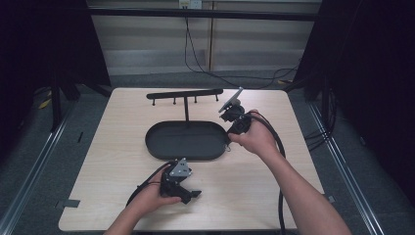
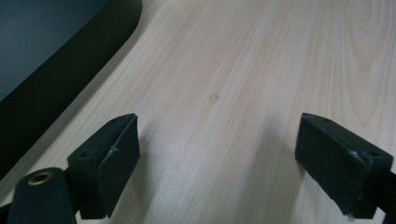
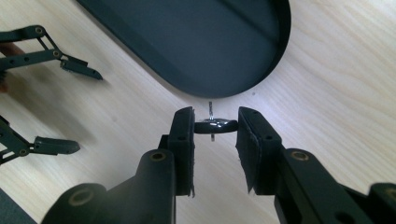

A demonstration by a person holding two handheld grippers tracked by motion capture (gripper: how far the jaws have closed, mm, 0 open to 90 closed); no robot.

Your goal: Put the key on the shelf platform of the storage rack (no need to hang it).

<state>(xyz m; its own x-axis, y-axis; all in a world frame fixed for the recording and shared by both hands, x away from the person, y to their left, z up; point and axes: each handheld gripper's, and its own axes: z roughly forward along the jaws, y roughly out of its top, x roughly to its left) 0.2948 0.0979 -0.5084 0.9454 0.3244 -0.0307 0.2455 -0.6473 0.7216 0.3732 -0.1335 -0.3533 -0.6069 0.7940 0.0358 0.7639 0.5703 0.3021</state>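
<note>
— What's hard to read here?

— The small thing in the right gripper (image 3: pixel 215 128). It is a dark, flat, rounded piece (image 3: pixel 215 126) with a thin metal pin through it, and I cannot tell what it is. In the high view it is only a speck just off the right end of the tray (image 1: pixel 161 147), under the person's right hand (image 1: pixel 257 139).

— And the tray itself?

— A black oval tray, shallow, in the middle of the wooden table (image 1: pixel 112 147). In the left gripper view its rim is cut off at the upper left corner, so you get one dark curved edge (image 2: pixel 70 79) there.

— Anything else near the tray?

— Behind it, on the far side, a black T-shaped rack (image 1: pixel 185 94) stands upright, with short pegs hanging from its crossbar. Its post rises at the tray's far rim. Black cables trail from both grippers towards the person.

— The fingers, then?

— The right gripper's jaws are pinched on the small piece from both sides, just in front of the tray's rounded end; the piece sits level between the pads, apparently just above the table. The left gripper (image 1: pixel 188 195), held in the left hand (image 1: pixel 149 198), lies on the near side of the tray, apart from it. Its jaws stand wide apart with bare table between them, touching nothing.
</note>
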